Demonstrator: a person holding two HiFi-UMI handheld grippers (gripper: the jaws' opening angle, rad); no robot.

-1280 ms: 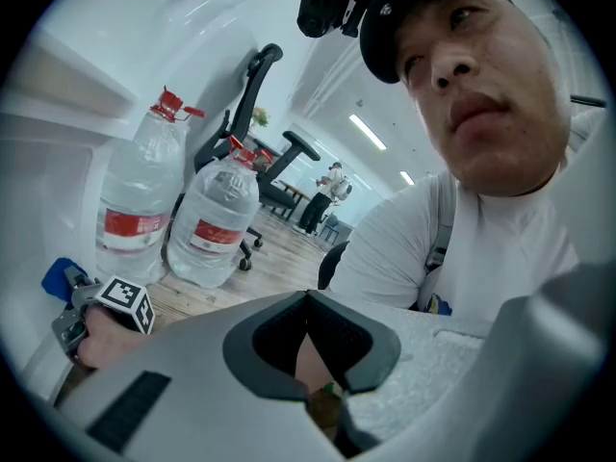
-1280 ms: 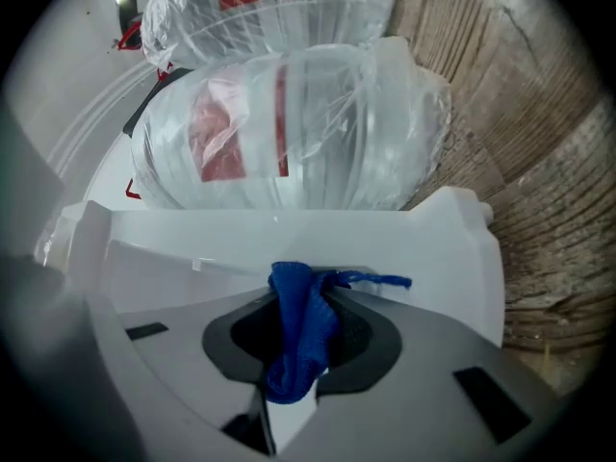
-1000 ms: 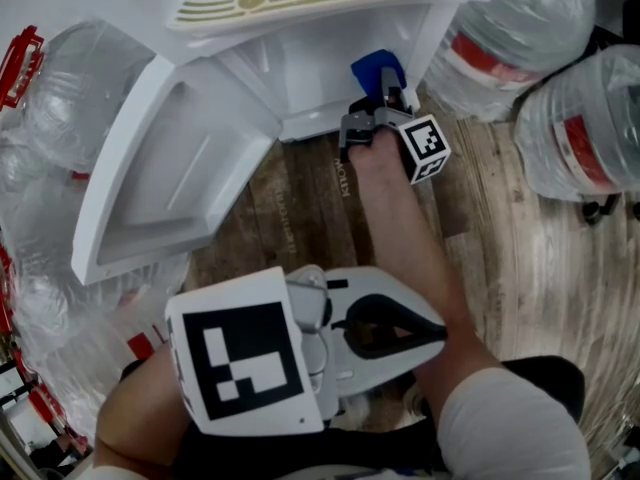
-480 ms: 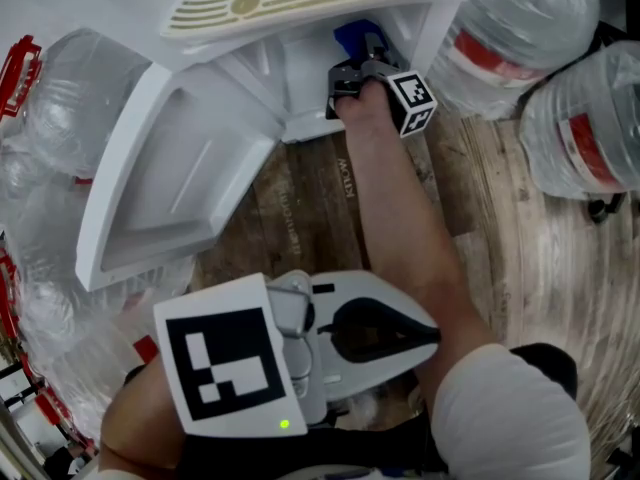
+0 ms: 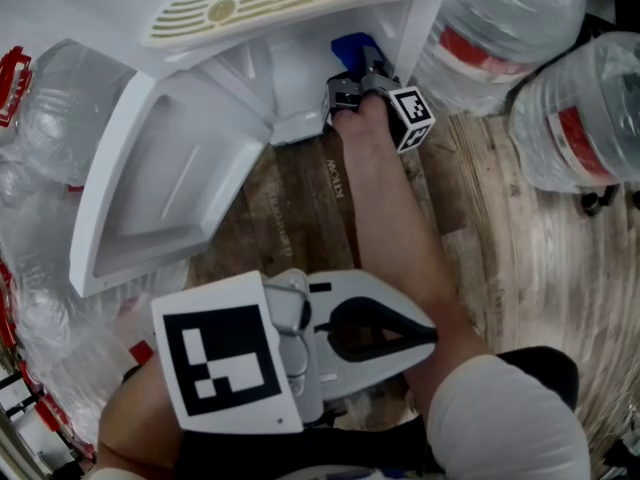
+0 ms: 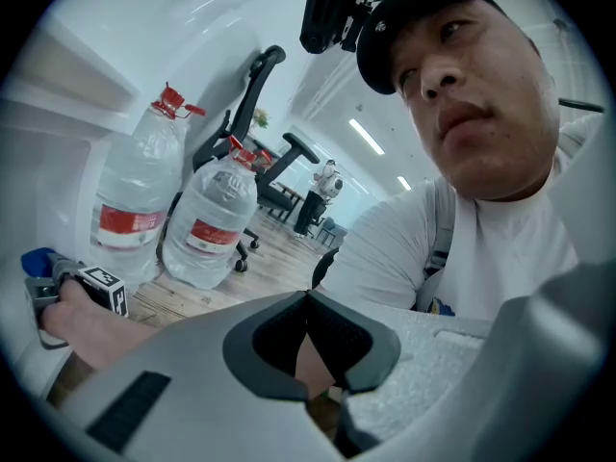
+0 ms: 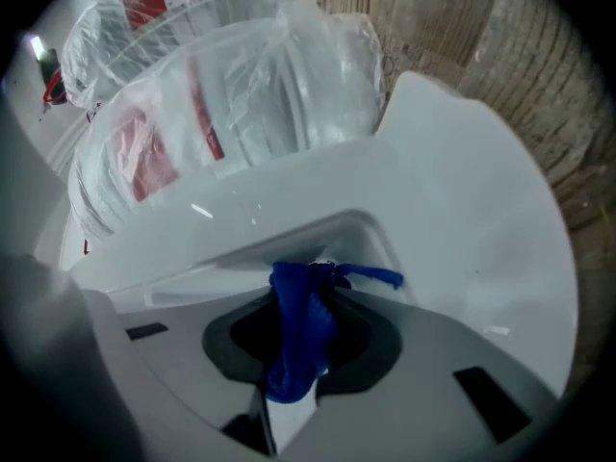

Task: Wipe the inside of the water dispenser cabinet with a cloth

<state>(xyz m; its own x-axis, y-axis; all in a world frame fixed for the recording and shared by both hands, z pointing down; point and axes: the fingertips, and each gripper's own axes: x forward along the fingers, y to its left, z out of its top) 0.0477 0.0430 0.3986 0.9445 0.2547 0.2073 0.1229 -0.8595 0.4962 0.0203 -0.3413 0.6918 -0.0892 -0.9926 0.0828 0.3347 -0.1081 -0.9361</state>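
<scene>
Flanking the cabinet [image 5: 292, 78], water bottles [image 5: 580, 118] and its open door [image 5: 170, 188]; right gripper [image 7: 306, 282] pinching cloth [image 7: 296, 340], left gripper [image 6: 308, 296] jaws seemingly together.

I saw a wooden floor [image 5: 300, 203] made of brown planks. Big clear water bottles [image 5: 585, 118] with red labels sat on it. Far back, I saw black office chairs [image 6: 258, 80] and long bright ceiling lights [image 6: 366, 136].
</scene>
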